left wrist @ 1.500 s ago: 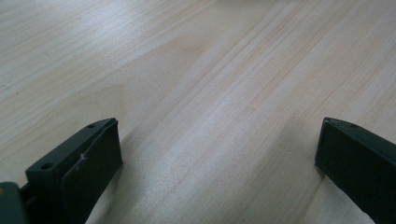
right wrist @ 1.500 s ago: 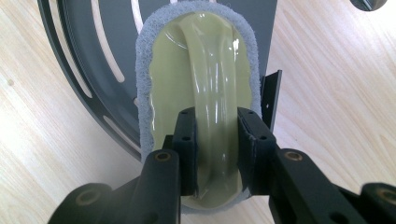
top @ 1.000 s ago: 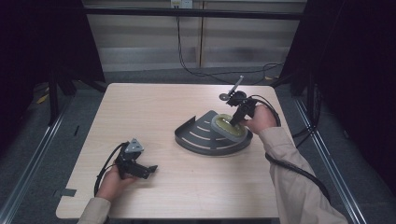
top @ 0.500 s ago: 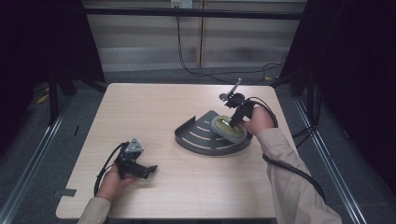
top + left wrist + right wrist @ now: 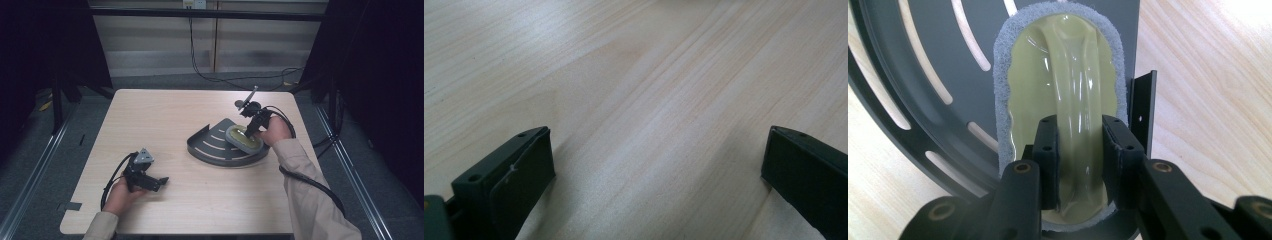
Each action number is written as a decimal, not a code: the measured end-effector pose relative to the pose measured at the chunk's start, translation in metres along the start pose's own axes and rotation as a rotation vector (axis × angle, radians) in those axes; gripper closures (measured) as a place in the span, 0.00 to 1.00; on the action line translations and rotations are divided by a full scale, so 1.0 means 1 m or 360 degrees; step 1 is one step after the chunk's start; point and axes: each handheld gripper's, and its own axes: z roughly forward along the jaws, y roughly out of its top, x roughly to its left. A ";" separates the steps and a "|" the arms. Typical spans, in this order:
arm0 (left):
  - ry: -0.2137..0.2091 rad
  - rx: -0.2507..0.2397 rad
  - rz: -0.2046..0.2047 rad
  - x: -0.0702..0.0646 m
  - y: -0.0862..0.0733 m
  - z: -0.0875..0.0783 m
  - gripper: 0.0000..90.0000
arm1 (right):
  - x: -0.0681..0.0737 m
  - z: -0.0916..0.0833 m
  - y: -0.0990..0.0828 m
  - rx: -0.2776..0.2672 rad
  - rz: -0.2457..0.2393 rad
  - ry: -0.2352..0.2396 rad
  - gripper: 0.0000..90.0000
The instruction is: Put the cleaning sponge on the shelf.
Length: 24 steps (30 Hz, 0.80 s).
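Right gripper view first: my right gripper (image 5: 1079, 150) is clamped on the raised ridge-handle of the olive-green oval scrubber with grey foam rim (image 5: 1063, 85), pads pressing both sides. The scrubber lies on the dark grey fan-shaped slotted metal tray (image 5: 923, 75), near its straight upright wall. Left gripper view: jaws stand wide apart over bare light wood table (image 5: 634, 90), nothing between them. High view: left gripper (image 5: 145, 179) hasn't budged from a second ago; right gripper and scrubber have slid slightly across the tray. I judge the grip secure, scrubbing or lift-off comes next. Small black stand with metal rod (image 5: 248, 102) sits behind.
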 end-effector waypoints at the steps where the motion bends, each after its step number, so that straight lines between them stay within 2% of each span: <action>1: -0.0001 0.0000 0.0000 0.000 0.000 0.000 0.00 | -0.001 0.000 0.000 0.0006 -0.0004 -0.0001 0.79; 17: -0.0001 -0.0001 0.0000 0.000 0.000 0.000 0.00 | -0.003 0.006 -0.006 0.0018 0.0023 -0.0008 0.79; 24: -0.0001 -0.0002 0.0000 0.000 0.000 0.000 0.00 | -0.003 0.008 -0.009 0.0028 -0.0010 -0.0013 0.79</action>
